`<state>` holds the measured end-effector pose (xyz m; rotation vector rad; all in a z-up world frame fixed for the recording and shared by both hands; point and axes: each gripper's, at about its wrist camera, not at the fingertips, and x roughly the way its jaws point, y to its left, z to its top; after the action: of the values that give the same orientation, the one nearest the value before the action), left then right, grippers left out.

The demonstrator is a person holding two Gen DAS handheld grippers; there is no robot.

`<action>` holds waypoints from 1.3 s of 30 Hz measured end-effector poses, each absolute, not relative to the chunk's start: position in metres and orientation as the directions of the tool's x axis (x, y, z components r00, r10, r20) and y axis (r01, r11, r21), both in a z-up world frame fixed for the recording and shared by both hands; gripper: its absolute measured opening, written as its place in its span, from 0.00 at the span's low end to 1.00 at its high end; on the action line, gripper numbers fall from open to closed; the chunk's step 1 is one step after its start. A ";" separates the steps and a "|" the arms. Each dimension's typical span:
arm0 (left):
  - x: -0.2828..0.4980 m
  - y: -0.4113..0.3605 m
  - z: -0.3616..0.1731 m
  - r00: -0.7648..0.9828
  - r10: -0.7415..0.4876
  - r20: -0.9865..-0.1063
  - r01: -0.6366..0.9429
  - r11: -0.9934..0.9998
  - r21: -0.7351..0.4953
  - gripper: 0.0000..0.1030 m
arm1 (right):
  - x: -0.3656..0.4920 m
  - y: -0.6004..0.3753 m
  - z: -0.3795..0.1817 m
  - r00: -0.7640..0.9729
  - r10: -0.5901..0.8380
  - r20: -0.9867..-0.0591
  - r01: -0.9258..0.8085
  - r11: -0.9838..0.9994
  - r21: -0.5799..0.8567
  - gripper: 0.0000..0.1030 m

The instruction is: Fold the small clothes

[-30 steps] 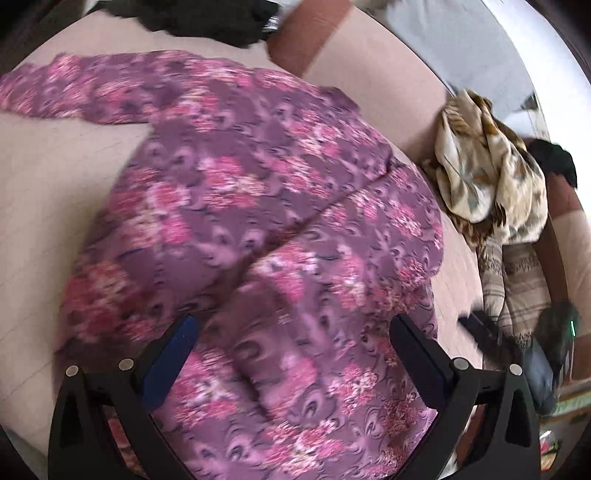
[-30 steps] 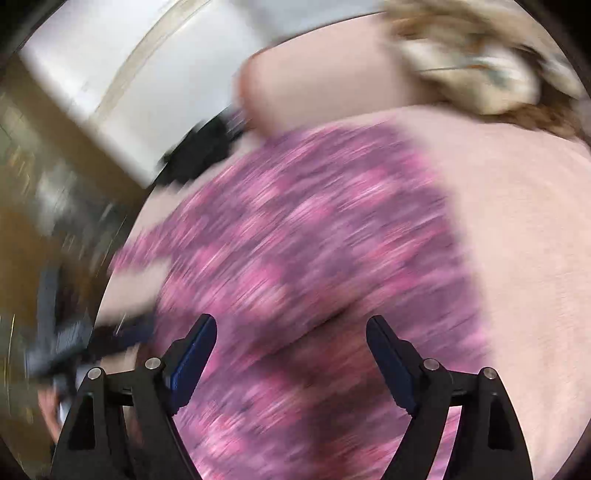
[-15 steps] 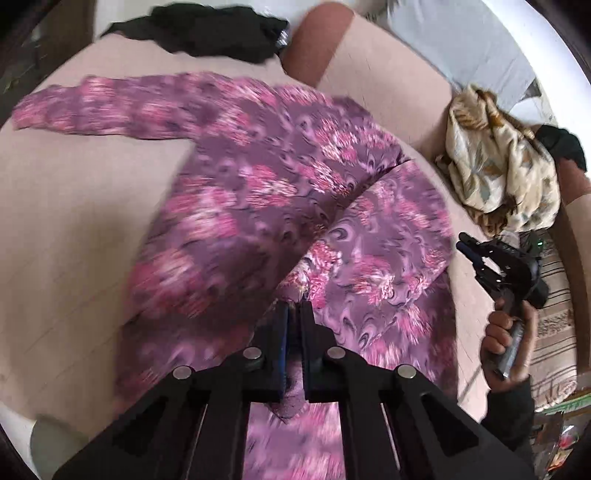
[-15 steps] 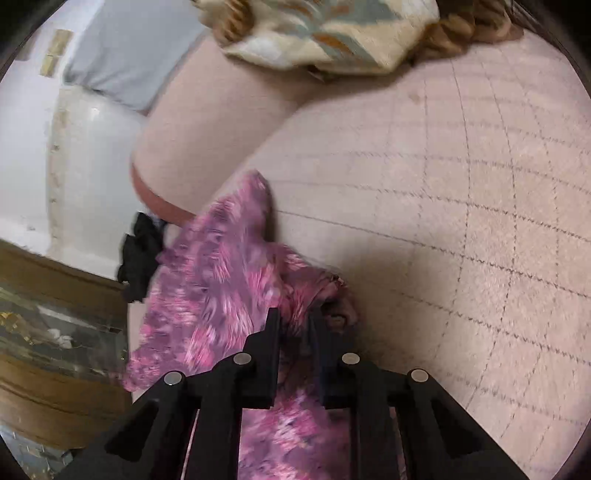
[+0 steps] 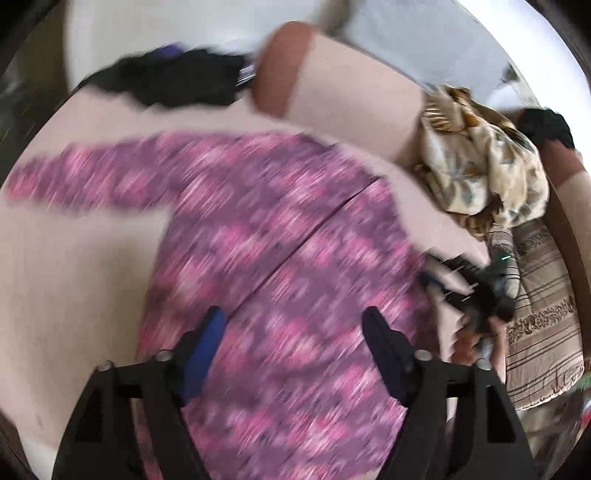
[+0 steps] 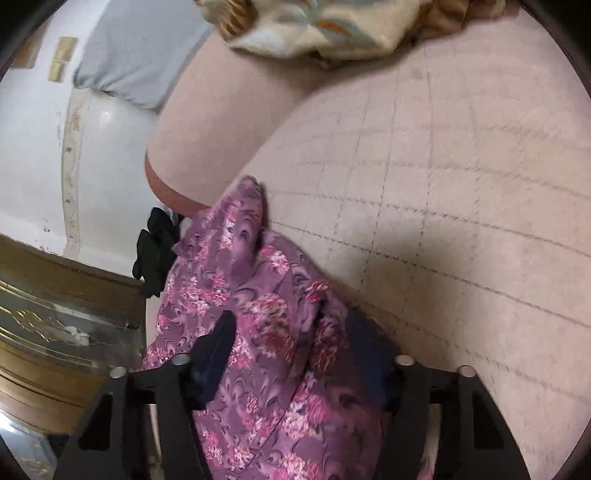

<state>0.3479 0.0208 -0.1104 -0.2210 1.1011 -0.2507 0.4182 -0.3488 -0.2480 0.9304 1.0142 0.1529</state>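
A purple garment with pink flowers [image 5: 266, 236] lies spread on the beige quilted bed [image 5: 74, 266], one sleeve stretched to the left. My left gripper [image 5: 295, 332] is open above its lower part; this view is blurred. My right gripper [image 6: 291, 332] is open with a fold of the same garment [image 6: 258, 295] lying between its fingers. The right gripper also shows in the left wrist view [image 5: 476, 291], held by a hand at the garment's right edge.
A cream patterned cloth [image 5: 484, 170] is heaped at the right on the bed; it also shows in the right wrist view [image 6: 332, 26]. A black garment [image 5: 173, 81] lies at the far edge. A beige bolster [image 5: 332, 92] lies behind. A striped blanket [image 5: 543, 325] is at the right.
Both grippers were shut on the purple garment half a second ago and have opened, letting go of it. The left gripper is moving, so its view blurs.
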 end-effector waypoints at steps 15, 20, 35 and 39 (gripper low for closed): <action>0.606 -0.224 -0.209 0.263 -0.172 -0.949 0.299 0.950 -0.089 0.72 | 0.435 -0.386 -0.275 0.611 0.564 -0.555 0.323 0.461 0.826 0.10; 0.624 -0.238 -0.243 0.198 -0.146 -0.969 0.285 0.955 -0.086 0.07 | 0.430 -0.400 -0.301 0.622 0.593 -0.511 0.366 0.357 0.860 0.07; 0.644 -0.189 -0.225 0.221 -0.300 -0.928 0.117 0.953 -0.280 0.42 | 0.413 -0.430 -0.256 0.742 0.508 -0.438 0.278 0.362 0.890 0.36; 0.616 -0.160 -0.182 0.313 -0.343 -0.886 0.160 0.938 -0.307 0.45 | 0.421 -0.410 -0.255 0.705 0.563 -0.431 0.219 0.406 0.887 0.75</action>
<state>0.6156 -0.1596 -0.1815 -0.1734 1.2089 -0.3332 0.4207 -0.4099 -0.2553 1.1630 0.8000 0.2490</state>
